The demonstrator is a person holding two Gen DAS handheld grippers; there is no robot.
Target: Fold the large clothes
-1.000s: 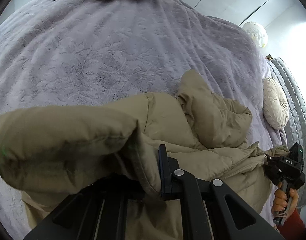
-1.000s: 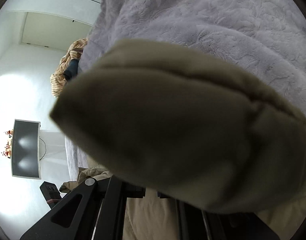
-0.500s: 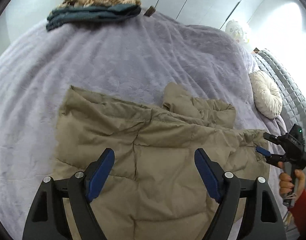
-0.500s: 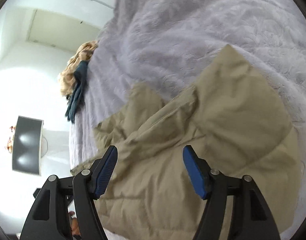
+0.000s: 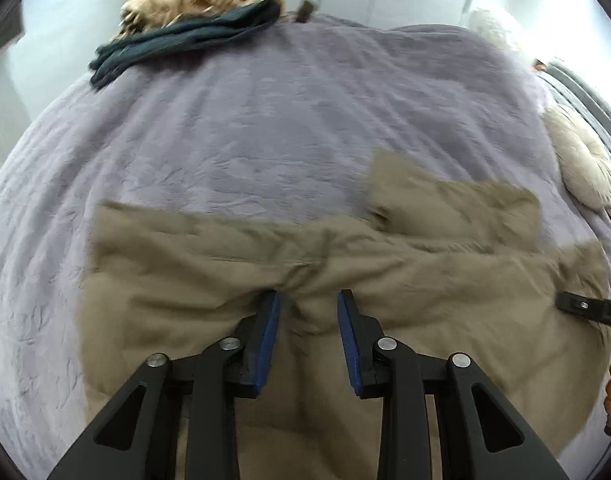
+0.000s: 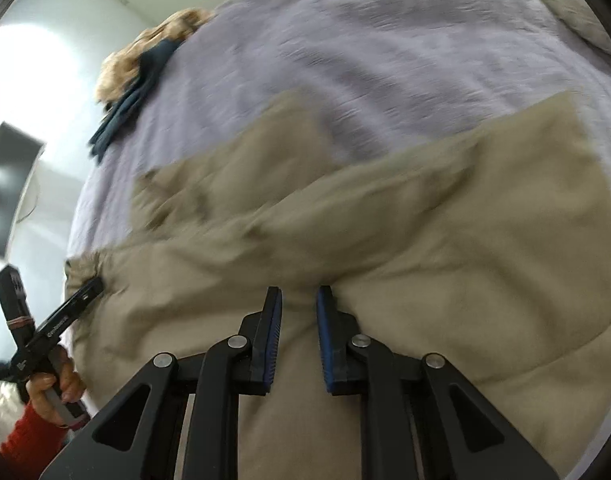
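Left tongs [image 5: 308, 300]: my jaws have just been closing and now stand narrow, with a raised fold of the coat between the blue pads; I cannot tell if the pads already press on it.
Right tongs [image 6: 298, 295]: the same, jaws have just been closing, now narrow, with coat cloth bunched in the gap; whether they grip it is not clear.
Coat [image 5: 233, 280]: beige and padded, it lies on the bed directly under and ahead of both tongs, at the near edge.
Long axis: it runs across my view, from the left tongs toward the right tongs.
Nearer hand: each one is over its own end, so I judge neither is nearer.
Coming move: I think both must lift together and carry the near edge away from me.
Bed [image 5: 265, 128]: the purple cover beyond the coat is bare up to a dark garment [image 5: 185, 36] at the far edge.
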